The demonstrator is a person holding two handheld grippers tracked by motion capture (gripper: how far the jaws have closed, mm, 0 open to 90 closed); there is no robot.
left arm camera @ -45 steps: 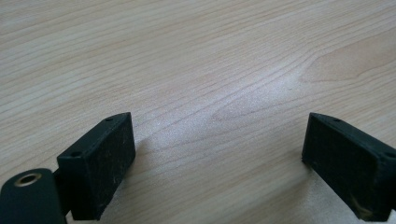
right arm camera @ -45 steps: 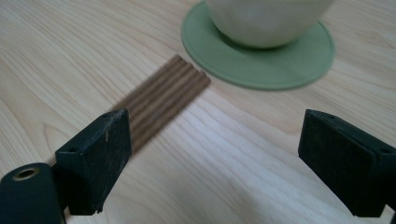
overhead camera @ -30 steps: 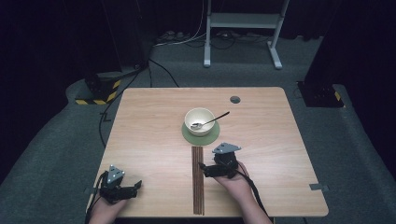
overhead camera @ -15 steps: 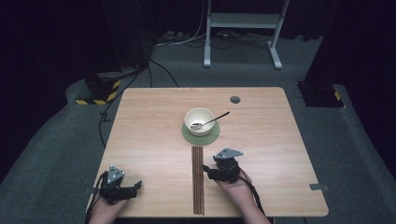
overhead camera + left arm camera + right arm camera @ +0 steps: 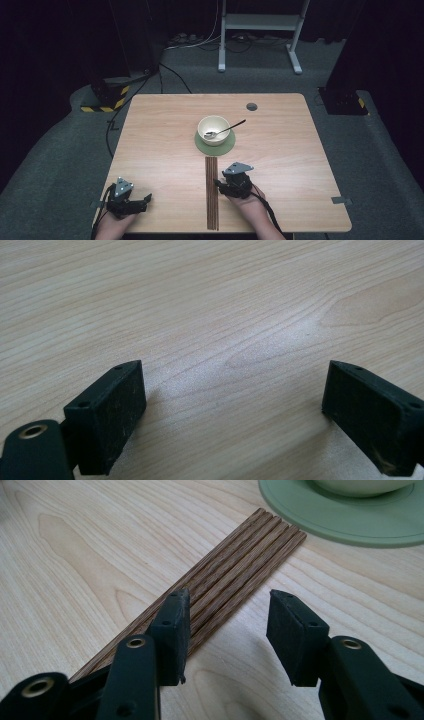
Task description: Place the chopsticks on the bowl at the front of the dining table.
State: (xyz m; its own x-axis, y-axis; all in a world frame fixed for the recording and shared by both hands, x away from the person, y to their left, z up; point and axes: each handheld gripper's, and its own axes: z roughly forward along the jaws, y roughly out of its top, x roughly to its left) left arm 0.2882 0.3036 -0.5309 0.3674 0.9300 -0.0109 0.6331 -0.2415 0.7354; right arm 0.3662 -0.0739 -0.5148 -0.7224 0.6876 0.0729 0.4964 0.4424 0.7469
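Note:
A flat bundle of several dark wooden chopsticks (image 5: pixel 212 192) lies lengthwise on the table, running from the front edge up to a green coaster (image 5: pixel 222 148). A cream bowl (image 5: pixel 212 126) with a metal spoon (image 5: pixel 227 129) in it stands on that coaster. My right gripper (image 5: pixel 225 184) rests just right of the bundle. In the right gripper view it (image 5: pixel 227 630) is open, one jaw lying over the chopsticks' (image 5: pixel 240 560) right side and the other on bare wood, with the coaster (image 5: pixel 350 520) ahead. My left gripper (image 5: pixel 141 200) (image 5: pixel 232 410) stands wide open over bare table near the front left corner.
The wooden table (image 5: pixel 165 135) has a small round grommet (image 5: pixel 251 106) near its back edge. Dark floor, cables and a white metal stand (image 5: pixel 260 30) lie beyond the table. Bare wood spreads left and right of the bowl.
My right gripper has drawn back a little toward the front edge, staying beside the chopsticks. The left gripper has not moved.

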